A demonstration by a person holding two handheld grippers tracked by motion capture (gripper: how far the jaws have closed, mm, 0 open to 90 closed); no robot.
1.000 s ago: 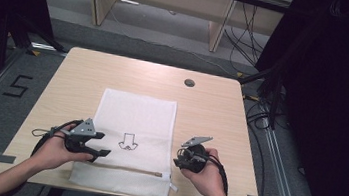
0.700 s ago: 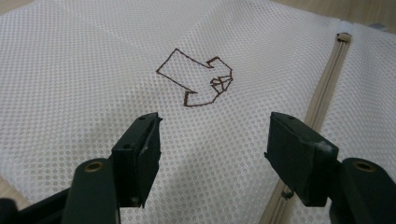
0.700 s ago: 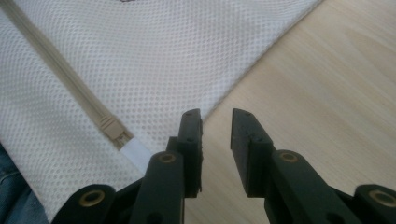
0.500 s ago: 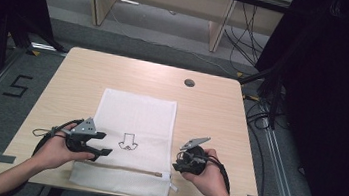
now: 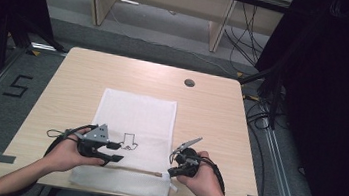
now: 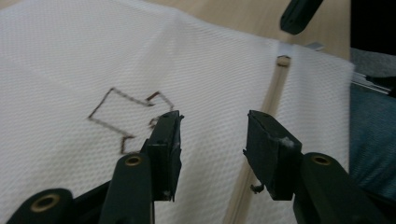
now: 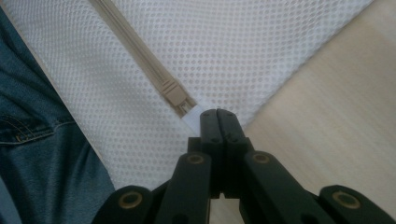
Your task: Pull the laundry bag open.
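A white mesh bag (image 5: 135,113) lies flat on the table, with a brown arrow outline (image 5: 129,142) drawn on it and a beige zipper (image 5: 123,169) along its near edge. My left gripper (image 5: 116,152) hovers over the bag just left of the arrow. Its jaws have just been closing and stand apart over the mesh (image 6: 70,60), between the arrow (image 6: 126,112) and the zipper (image 6: 271,93), pressing nothing. My right gripper (image 5: 172,171) is at the zipper's right end. Its jaws have just closed on the white tab (image 7: 194,112) beside the beige slider (image 7: 173,92).
The wooden table (image 5: 89,77) has a round cable hole (image 5: 189,83) at the back right. The bag's near edge hangs over the table's front edge above the person's jeans (image 7: 32,140). Cables (image 5: 261,113) run on the floor at the right.
The left gripper has shifted right over the bag and its jaws have narrowed. The right gripper has stayed at the zipper's end and its jaws have come together.
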